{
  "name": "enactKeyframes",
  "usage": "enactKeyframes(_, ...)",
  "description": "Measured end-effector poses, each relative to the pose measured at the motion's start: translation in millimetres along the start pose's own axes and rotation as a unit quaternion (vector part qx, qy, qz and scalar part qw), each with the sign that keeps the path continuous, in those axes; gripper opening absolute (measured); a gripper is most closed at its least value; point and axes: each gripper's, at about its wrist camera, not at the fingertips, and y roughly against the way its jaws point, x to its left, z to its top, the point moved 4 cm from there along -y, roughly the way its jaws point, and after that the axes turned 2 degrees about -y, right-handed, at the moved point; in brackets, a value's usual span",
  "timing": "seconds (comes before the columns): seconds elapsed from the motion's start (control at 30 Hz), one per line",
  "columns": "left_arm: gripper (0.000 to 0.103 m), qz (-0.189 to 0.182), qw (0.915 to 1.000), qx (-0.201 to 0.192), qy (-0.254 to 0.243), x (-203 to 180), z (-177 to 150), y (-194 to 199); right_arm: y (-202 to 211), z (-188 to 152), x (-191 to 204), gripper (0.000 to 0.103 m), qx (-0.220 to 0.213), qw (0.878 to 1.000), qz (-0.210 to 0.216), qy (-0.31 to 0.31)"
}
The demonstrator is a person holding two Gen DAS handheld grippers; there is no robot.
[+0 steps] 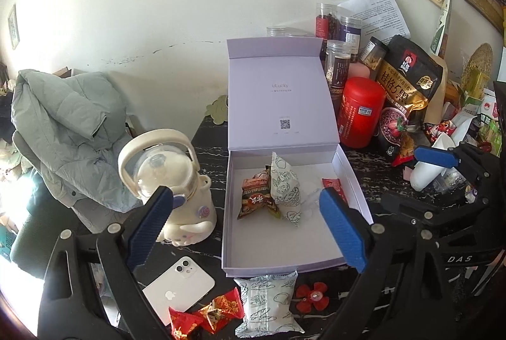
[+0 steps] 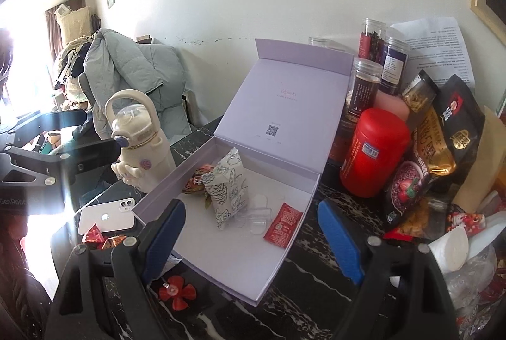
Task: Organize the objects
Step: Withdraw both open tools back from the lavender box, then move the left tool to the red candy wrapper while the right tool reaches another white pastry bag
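Left wrist view: lavender gift box (image 1: 286, 248) at frame centre on the black marble tabletop (image 1: 208, 156), lid standing upright behind it. Inside, toward the back: a white patterned snack packet (image 1: 284, 191) propped on end, leaning against a brown-and-orange snack packet (image 1: 256, 196) to its left. A small red sachet (image 1: 332, 185) lies at the box's right side, and clear plastic pieces (image 1: 308, 201) sit beside the white packet.

Left gripper (image 1: 249, 226) in the lower foreground, blue fingers (image 1: 343, 229) wide apart, nothing between them; it hangs above the box's near half.

Outside the box, lower frame: a second white patterned packet (image 1: 268, 305) just below the front wall, red foil candies (image 1: 205, 316) to its left, a red plastic flower (image 1: 311, 297) to its right, and a white iPhone (image 1: 178, 288) face down at lower left.

Cream cartoon water bottle (image 1: 177, 182) stands left of the box. Red canister (image 1: 360, 112), black oat bag (image 1: 408, 87) and clear spice jars (image 1: 335, 33) crowd the upper right. Grey puffer jacket (image 1: 69, 131) drapes over a chair at left.

Right wrist view: right gripper (image 2: 253, 242) at lower centre, fingers (image 2: 340, 242) likewise spread, empty, hanging over the box's near right corner and the sachet.
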Motion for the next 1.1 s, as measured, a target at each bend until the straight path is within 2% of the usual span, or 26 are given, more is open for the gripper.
enactKeyframes(0.27,0.095,0.035,0.9993,-0.005,0.011,26.9,-24.3,36.7,15.9,-6.2,39.7,0.088,-0.009,1.000,0.019,0.022)
enactKeyframes(0.57,0.095,0.040,0.9986,-0.005,0.035,48.0,-59.1,66.8,21.6,-24.7,83.4,0.088,-0.006,0.998,0.040,0.044)
enactKeyframes(0.83,0.097,0.058,0.9960,0.016,0.066,70.0,-98.1,67.8,8.3,-46.6,108.5,0.088,0.016,0.998,0.049,0.043)
enactKeyframes(0.97,0.097,0.042,0.9946,0.037,0.087,81.3,-116.7,59.4,-3.7,-56.2,120.1,0.088,0.032,0.997,0.057,0.042)
enactKeyframes(1.1,0.097,0.051,0.9928,0.049,0.097,90.2,-131.9,51.6,-20.7,-65.3,122.6,0.088,0.051,0.997,0.056,0.023)
